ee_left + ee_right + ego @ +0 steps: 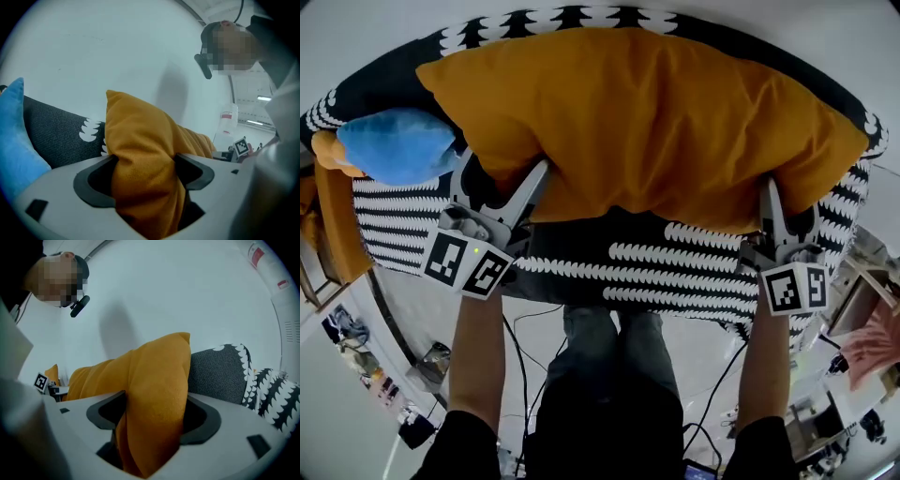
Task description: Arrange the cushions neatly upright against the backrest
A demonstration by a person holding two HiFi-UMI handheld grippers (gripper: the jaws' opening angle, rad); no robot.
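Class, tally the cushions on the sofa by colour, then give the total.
Orange: 2, the big cushion and a left cushion, partly hidden.
Blue: 1, the blue cushion.
Total: 3.

A black-and-white patterned sofa (694, 258) carries a large orange cushion (656, 112) and a blue cushion (398, 145).
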